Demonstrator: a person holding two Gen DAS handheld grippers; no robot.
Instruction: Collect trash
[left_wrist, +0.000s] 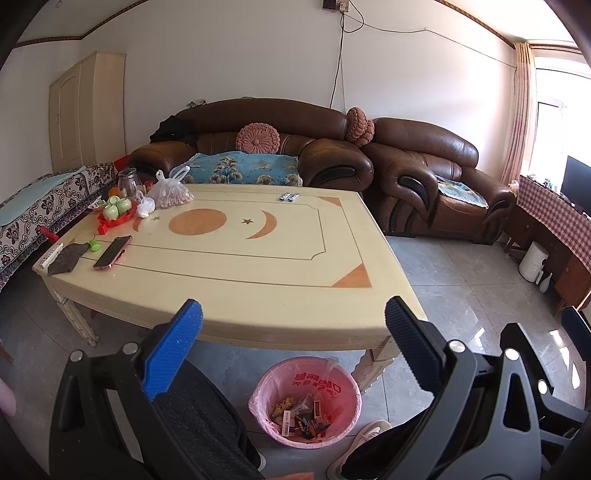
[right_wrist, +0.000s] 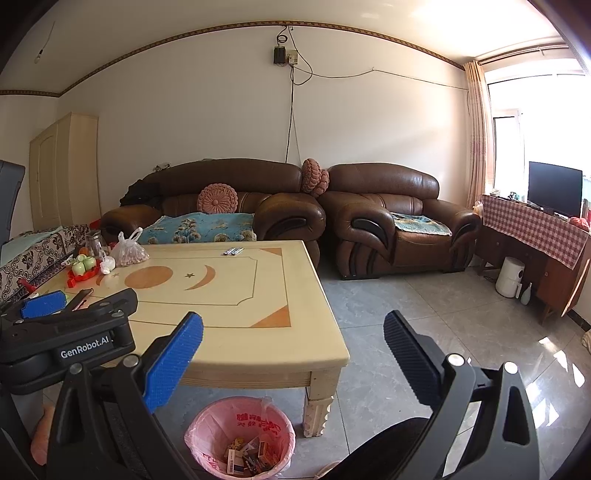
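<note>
Both hand-held grippers, left (left_wrist: 293, 321) and right (right_wrist: 293, 332), hang spread and empty above the bin (left_wrist: 258, 398) below them, so collecting looks nearly finished.

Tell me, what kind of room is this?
Most likely a home living room: brown leather sofas along the wall, a low coffee table in front, and a television by the window.
</note>
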